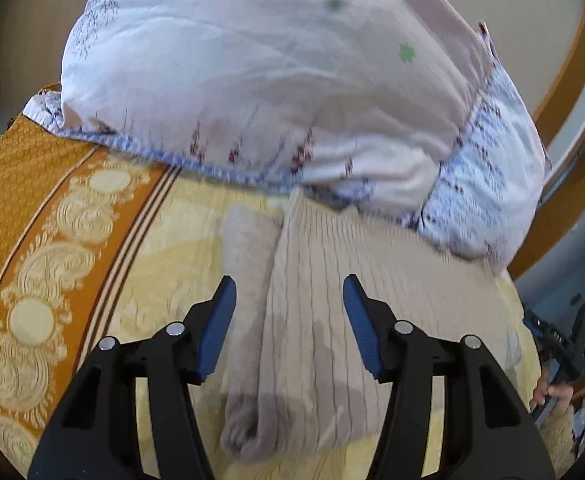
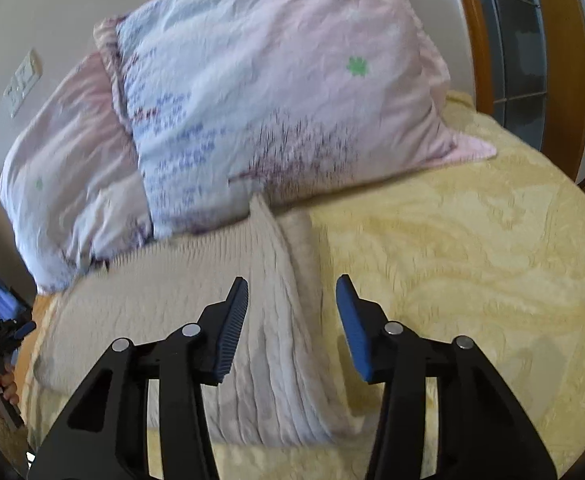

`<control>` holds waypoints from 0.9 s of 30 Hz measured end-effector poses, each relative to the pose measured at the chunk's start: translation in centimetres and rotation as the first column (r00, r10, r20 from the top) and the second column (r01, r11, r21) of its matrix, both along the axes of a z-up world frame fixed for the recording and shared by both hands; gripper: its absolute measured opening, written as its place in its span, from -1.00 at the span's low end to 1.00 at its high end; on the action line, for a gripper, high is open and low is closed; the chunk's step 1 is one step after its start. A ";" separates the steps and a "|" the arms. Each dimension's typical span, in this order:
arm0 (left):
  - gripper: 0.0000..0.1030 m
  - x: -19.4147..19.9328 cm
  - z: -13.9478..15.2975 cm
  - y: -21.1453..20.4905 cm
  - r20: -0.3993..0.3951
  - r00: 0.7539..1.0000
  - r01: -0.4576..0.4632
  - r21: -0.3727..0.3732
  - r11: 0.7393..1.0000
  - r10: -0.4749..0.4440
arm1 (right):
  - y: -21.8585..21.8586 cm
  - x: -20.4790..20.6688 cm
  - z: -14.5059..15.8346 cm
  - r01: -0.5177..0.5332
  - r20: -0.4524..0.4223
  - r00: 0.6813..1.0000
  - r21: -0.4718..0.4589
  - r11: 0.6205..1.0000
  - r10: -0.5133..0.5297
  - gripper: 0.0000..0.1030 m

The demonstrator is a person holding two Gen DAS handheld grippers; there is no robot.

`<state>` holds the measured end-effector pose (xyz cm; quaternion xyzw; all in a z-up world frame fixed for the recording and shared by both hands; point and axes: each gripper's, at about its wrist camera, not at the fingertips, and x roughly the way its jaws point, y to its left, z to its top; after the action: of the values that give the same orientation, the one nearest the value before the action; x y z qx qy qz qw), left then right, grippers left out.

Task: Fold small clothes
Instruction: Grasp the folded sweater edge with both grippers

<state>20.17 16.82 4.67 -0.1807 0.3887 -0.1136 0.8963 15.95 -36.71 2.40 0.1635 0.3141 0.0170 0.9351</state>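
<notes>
Both pairs of fingers stand partly open with nothing pinched between them. On the left gripper [image 1: 289, 286], the blue-padded fingers [image 1: 219, 330] are spread on either side of the beige ribbed garment [image 1: 324, 320], which lies on the bed beneath and ahead of them; the pads do not press on the cloth. Its folded left edge runs forward between the fingers, and a rolled sleeve or flap [image 1: 248, 240] lies just to the left of that edge, ending in a bunched cuff below the left finger. The picture is blurred, so finer detail of the knit cannot be told.

On the right gripper [image 2: 292, 284], the fingers [image 2: 230, 332] are likewise apart and empty. The same garment [image 2: 164, 292] lies under and to the left of them, its folded right edge passing between the fingers and a ridge rising ahead toward the pillows. To the right of the fingers is bare yellow patterned bedspread [image 2: 472, 280].

Ahead of both grippers two pale floral pillows [image 2: 276, 92] lean together, touching the garment's far end. In the left view an orange patterned border [image 1: 32, 208] of the bedspread lies left of the fingers. At the far left of the right view, a hand [image 2: 2, 384] grips the other tool.
</notes>
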 end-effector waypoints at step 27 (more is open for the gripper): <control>-0.85 -1.3 -3.5 -1.3 -0.112 0.992 0.057 0.017 0.998 -0.055 | 1.2 -0.8 -1.9 -0.056 -0.051 0.997 -0.009 0.998 0.055 -0.79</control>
<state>18.88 15.52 1.16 -0.1668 0.4441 -0.1244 0.8715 15.18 -35.52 0.47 0.1505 0.3420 0.0372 0.9268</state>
